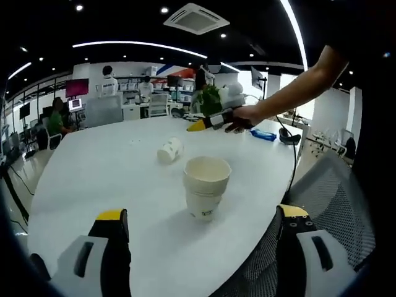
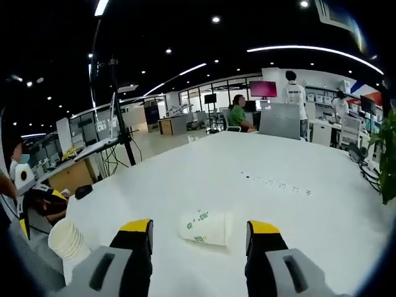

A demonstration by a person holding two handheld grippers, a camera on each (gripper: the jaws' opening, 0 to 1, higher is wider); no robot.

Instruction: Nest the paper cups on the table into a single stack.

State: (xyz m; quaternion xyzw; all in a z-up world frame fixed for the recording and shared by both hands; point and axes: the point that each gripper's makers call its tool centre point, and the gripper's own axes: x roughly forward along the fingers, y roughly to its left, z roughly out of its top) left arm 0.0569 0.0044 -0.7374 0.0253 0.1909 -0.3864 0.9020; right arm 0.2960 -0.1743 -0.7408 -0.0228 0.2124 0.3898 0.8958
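Note:
An upright stack of white paper cups stands on the white table, just ahead of my left gripper and between its wide-apart jaws; that gripper is open. Farther back a single cup lies on its side. A hand holds my right gripper beyond that cup. In the right gripper view the lying cup rests just in front of the right gripper, in line with the gap between its jaws, which stand open. The stack shows at the lower left.
A mesh chair sits at the table's near right edge. A green plant, a blue object and cables lie at the far end. People, desks and monitors fill the office behind. A light stand rises beyond the table.

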